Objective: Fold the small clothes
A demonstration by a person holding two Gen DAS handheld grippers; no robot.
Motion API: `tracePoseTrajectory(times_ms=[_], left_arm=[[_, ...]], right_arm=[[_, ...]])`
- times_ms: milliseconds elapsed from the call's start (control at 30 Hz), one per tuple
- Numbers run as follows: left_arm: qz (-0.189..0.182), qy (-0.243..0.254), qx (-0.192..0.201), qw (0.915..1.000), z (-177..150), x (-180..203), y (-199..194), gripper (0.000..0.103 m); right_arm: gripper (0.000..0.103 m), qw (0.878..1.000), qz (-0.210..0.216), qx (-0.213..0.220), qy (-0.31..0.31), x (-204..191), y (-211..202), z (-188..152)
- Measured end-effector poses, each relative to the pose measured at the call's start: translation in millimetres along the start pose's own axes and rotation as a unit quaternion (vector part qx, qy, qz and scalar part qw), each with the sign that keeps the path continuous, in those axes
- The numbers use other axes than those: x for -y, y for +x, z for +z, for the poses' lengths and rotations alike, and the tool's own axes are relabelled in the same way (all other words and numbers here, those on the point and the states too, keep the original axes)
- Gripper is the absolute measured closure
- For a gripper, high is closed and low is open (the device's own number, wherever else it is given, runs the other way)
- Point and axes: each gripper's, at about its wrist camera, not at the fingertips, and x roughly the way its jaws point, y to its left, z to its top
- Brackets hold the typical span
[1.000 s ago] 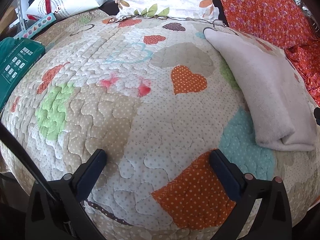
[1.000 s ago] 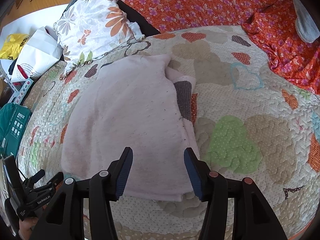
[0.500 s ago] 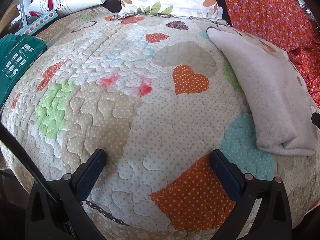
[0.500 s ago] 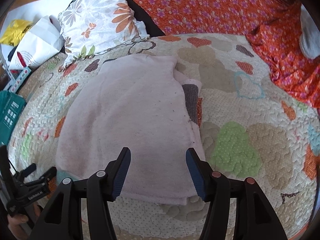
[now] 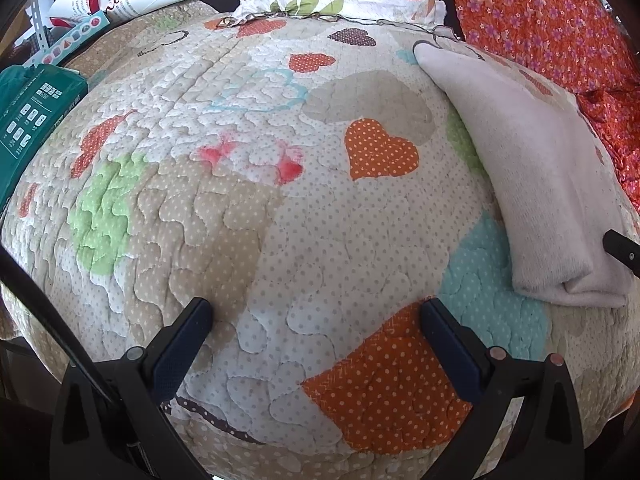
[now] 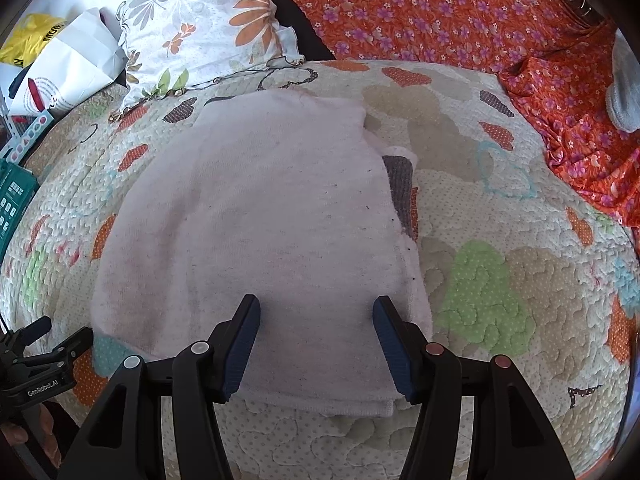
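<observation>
Right gripper (image 6: 316, 320) hangs over the near end of the folded pale pink garment (image 6: 256, 232), its 2 jaws parted with the cloth below them and nothing pinched. Left gripper (image 5: 316, 316) stands wide apart over bare quilt (image 5: 248, 184), holding nothing, well to the left of the garment (image 5: 536, 184). Beyond lie a floral pillow (image 6: 196, 28) and an orange flowered sheet (image 6: 432, 16).

One folded pink garment (image 6: 256, 240) on one heart quilt (image 6: 500, 280); one floral pillow (image 6: 200, 28) at eleven o'clock; two grippers: left (image 5: 316, 320), right (image 6: 316, 320).
</observation>
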Motion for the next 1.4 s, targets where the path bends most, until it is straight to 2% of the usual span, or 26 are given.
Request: tracePoseTrajectory(times_ms=[367,667,833,1000,1133,1400], left_arm=[[-0.004,-0.005,0.003,1.0000,-0.7,-1.3,-0.1,0.000],[-0.006,-0.023,0.021,0.9995,-2.8,-2.5,-2.2,0.000],[-0.013,-0.048,0.041,0.9980,-4.3,-2.3,-18.8,0.000],[-0.009,-0.016,0.077,0.9968,-2.6,13.6,-45.2,0.000],[-0.017,0.005,0.079,0.9967,-1.2,26.8,-59.2,0.000],[-0.008,0.033,0.077,0.9964,2.4,47.8,-74.2,0.000]], right_arm=[[0.038,1.000,-0.019,0.021,-0.001,1.2,-7.8,0.8],[0.036,1.000,-0.020,0.023,-0.008,-1.0,-9.9,-0.5],[0.036,0.999,-0.028,0.034,-0.017,-4.4,-16.0,-2.5],[0.035,0.998,-0.041,0.043,-0.022,-2.7,-22.3,-5.3],[0.034,0.998,-0.046,0.043,-0.011,5.9,-26.4,-7.3],[0.033,0.998,-0.039,0.040,0.030,26.6,-34.4,-7.5]])
